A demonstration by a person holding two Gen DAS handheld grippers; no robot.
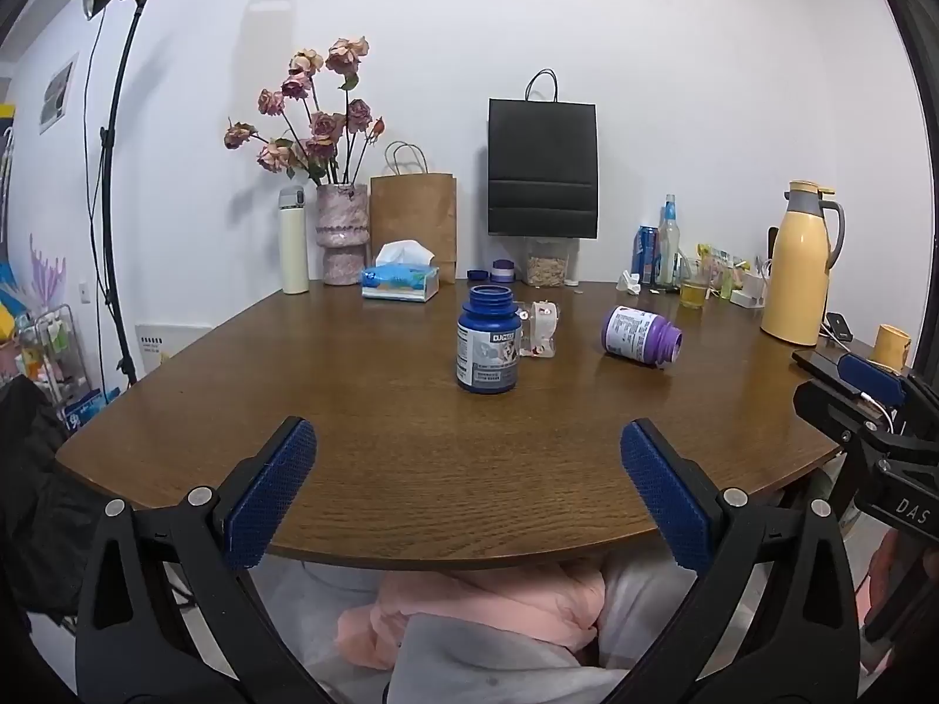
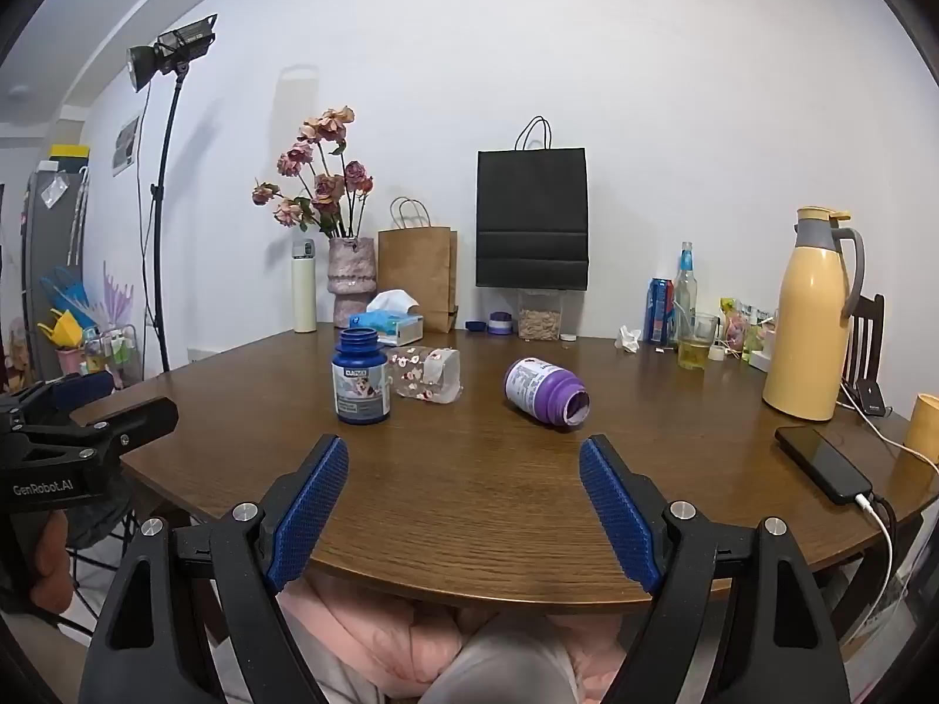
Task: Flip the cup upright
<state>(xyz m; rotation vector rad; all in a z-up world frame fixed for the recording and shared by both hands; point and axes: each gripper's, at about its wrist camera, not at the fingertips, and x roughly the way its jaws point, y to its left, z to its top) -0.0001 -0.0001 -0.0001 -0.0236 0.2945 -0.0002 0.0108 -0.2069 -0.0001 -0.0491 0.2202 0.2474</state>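
Looking from the left wrist: round wooden desk (image 1: 364, 440) against a white wall, light stand (image 1: 117, 176) at left, dried roses in a vase (image 1: 341, 234), black bag (image 1: 543, 167). Left gripper (image 1: 469, 490) fingers spread wide, empty.

From the right wrist: floral cup (image 2: 427, 382) lying on its side beside the upright blue bottle (image 2: 360, 378); purple bottle (image 2: 546, 392) toppled nearby. Right gripper (image 2: 463, 513) fingers wide apart, holding nothing.

Black-framed grippers, blue textured jaws, silver screws, apparently pink-and-grey clothing (image 2: 446, 645).
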